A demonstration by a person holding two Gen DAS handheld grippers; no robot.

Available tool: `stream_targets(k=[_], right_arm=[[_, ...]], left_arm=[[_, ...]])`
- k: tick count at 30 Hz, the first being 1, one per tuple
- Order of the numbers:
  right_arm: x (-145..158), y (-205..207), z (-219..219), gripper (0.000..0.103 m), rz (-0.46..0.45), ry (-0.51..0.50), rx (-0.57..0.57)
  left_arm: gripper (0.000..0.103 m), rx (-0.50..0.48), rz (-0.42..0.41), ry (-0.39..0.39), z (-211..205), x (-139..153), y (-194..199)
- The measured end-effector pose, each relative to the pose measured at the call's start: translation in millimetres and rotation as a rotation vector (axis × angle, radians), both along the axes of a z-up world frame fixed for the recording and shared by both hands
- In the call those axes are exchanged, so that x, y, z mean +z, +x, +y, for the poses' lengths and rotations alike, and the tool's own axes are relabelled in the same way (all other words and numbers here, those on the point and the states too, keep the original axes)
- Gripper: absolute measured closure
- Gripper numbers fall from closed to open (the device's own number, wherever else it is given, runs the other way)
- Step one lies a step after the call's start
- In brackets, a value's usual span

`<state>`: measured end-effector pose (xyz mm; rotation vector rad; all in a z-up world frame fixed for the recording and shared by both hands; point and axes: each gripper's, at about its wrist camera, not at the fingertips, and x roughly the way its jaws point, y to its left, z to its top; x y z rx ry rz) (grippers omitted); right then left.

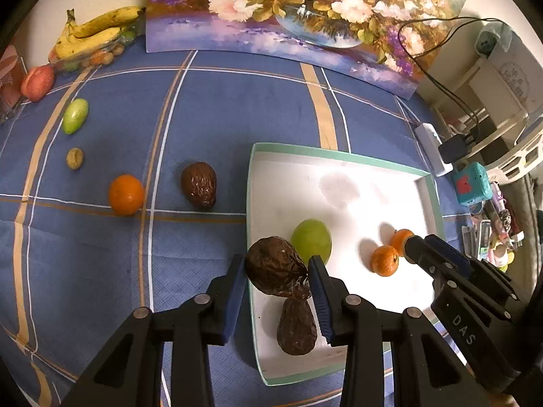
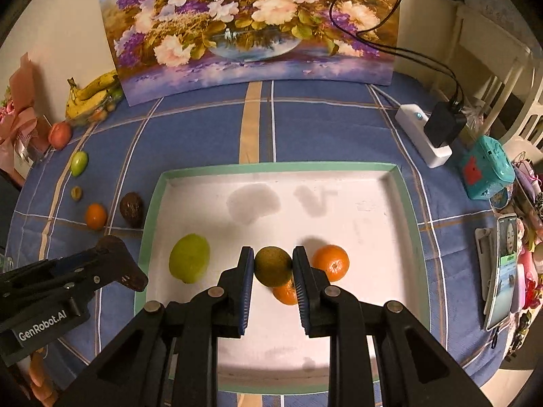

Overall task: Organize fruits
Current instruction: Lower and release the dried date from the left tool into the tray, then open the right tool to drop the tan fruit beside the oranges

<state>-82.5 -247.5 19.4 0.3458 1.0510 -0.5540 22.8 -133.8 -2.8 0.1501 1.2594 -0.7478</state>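
Note:
My left gripper (image 1: 276, 266) is shut on a wrinkled brown fruit (image 1: 271, 269), held over the near-left corner of a white tray with a mint-green rim (image 1: 339, 152). A second brown fruit (image 1: 297, 329) lies in the tray below it, with a green fruit (image 1: 311, 240) just behind. My right gripper (image 2: 273, 257) is shut on a round olive-green fruit (image 2: 273, 268) above the tray (image 2: 271, 167). Two oranges (image 2: 331, 263) (image 2: 286, 294) lie in the tray under and beside it. In the right wrist view the left gripper (image 2: 122, 268) shows at the tray's left edge.
Loose on the blue checked cloth left of the tray lie an orange (image 1: 126, 194), a brown fruit (image 1: 199, 185), a small yellowish fruit (image 1: 74, 158), a green fruit (image 1: 75, 115) and a red fruit (image 1: 37, 82). Bananas (image 1: 95, 34) and a flower painting (image 2: 251, 23) stand behind; a power strip (image 2: 424, 135) and a phone (image 2: 502, 271) lie right.

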Motion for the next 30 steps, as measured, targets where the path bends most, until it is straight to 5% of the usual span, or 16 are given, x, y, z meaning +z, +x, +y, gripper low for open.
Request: stream_targets(k=[30], right_arm=[[-37.4, 9.3, 12.2, 0.078, 0.115, 0.088, 0.047]], left_arm=[[0.062, -0.024, -0.005, 0.057, -10.7, -14.5, -5.1]])
